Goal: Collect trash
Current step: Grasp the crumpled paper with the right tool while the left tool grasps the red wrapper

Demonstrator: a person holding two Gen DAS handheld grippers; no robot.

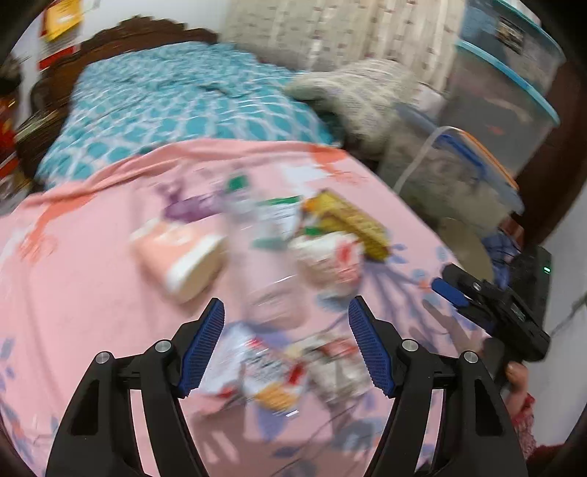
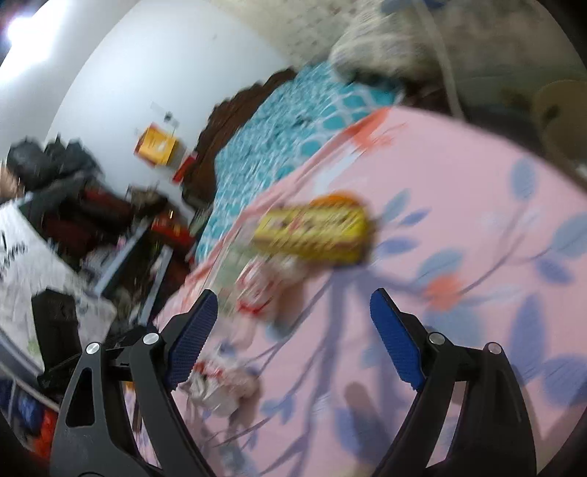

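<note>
Blur smears both views. On the pink flowered sheet (image 1: pixel 91 293) lies scattered trash: a peach and white pack (image 1: pixel 179 257), a yellow wrapper (image 1: pixel 348 224), a white and red wrapper (image 1: pixel 330 260) and a green and white wrapper (image 1: pixel 279 216). My left gripper (image 1: pixel 286 304) hangs open above crumpled wrappers (image 1: pixel 279 370); nothing is pressed between its pads. The right gripper (image 1: pixel 477 293) shows at the sheet's right edge. In the right wrist view my right gripper (image 2: pixel 293 297) is open and empty, short of the yellow wrapper (image 2: pixel 315 231), with the white and red wrapper (image 2: pixel 256 290) and a crumpled wrapper (image 2: pixel 220 381) near its left finger.
A teal patterned blanket (image 1: pixel 176 99) and a dark wooden headboard (image 1: pixel 139 33) lie beyond the sheet. Stacked clear storage boxes (image 1: pixel 506 91) and a grey knitted blanket (image 1: pixel 359 91) stand at the right. A hand (image 1: pixel 515 374) holds the right gripper. Clutter fills the floor (image 2: pixel 73 220) left of the bed.
</note>
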